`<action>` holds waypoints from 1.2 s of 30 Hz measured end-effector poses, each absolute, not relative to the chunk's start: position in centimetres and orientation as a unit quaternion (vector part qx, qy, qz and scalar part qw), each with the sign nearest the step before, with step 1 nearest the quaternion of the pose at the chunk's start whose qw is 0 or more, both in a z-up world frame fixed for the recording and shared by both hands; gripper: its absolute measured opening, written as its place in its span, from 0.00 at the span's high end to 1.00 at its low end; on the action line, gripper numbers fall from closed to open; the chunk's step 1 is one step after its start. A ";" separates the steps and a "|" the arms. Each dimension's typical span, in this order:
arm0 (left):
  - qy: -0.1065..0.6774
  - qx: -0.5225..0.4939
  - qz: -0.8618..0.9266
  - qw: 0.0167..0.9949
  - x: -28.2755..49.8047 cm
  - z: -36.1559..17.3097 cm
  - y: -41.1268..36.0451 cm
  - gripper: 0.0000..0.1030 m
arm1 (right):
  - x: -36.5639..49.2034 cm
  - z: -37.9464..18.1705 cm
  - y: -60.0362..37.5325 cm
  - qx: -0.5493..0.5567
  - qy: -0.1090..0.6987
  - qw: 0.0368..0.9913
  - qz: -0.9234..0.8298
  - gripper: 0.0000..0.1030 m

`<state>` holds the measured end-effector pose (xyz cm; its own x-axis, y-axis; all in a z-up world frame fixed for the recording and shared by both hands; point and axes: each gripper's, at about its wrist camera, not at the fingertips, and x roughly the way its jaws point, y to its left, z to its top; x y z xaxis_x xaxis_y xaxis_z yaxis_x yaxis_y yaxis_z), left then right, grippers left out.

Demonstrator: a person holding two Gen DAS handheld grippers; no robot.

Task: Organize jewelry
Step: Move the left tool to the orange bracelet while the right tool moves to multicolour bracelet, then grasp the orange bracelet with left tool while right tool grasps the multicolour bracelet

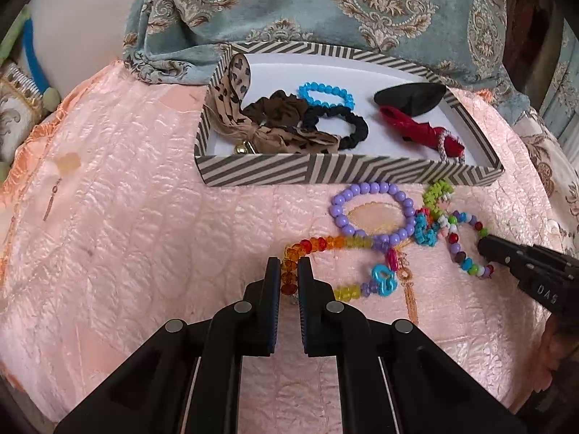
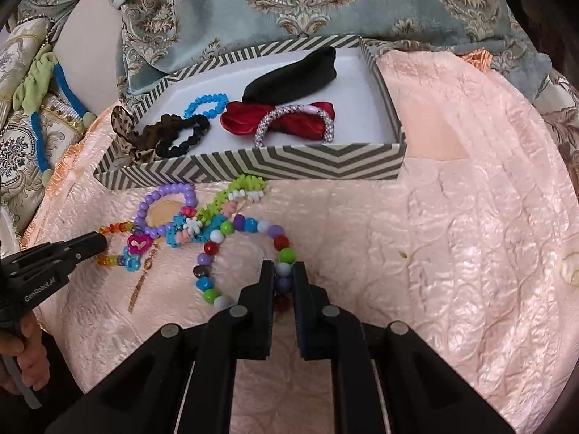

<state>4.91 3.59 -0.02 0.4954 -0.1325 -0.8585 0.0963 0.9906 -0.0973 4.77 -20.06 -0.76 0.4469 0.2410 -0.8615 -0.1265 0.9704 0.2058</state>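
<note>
On the pink quilted bedspread (image 1: 126, 253), the left gripper (image 1: 289, 271) is clamped on the orange end of a rainbow bead bracelet (image 1: 325, 244), whose strand curves away to the right past a turquoise charm (image 1: 384, 282). Behind it stands a striped box (image 1: 325, 173) holding a leopard-print scrunchie (image 1: 275, 108), a blue bead bracelet (image 1: 325, 92), a black scrunchie (image 1: 343, 124), a red bow (image 1: 416, 130) and a black cloth piece (image 1: 409, 96). Just in front of the box lies a purple bead bracelet (image 1: 372, 190), touching a green bead piece (image 1: 436, 193) and a turquoise bead piece (image 1: 425, 233) in a tangle. Farther right, the right gripper (image 2: 283, 278) is closed on the near side of a mixed-colour bead bracelet (image 2: 226, 228), white and purple beads pinched between its fingers (image 2: 267, 282). A hand (image 2: 25, 354) shows at the lower left of the right wrist view
</note>
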 end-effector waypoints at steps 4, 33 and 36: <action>0.502 -0.015 -0.062 0.862 5.0 -0.4 3.5 1.00 | 4.8 -0.8 -19.9 0.049 0.517 0.848 0.108 0.91; 0.487 0.007 -0.043 0.873 4.9 0.0 3.1 1.00 | 3.1 3.0 -19.4 0.065 0.451 0.881 0.127 0.91; 0.485 0.009 -0.042 0.873 4.8 0.0 3.1 1.00 | 3.0 3.0 -19.2 0.059 0.449 0.882 0.129 0.91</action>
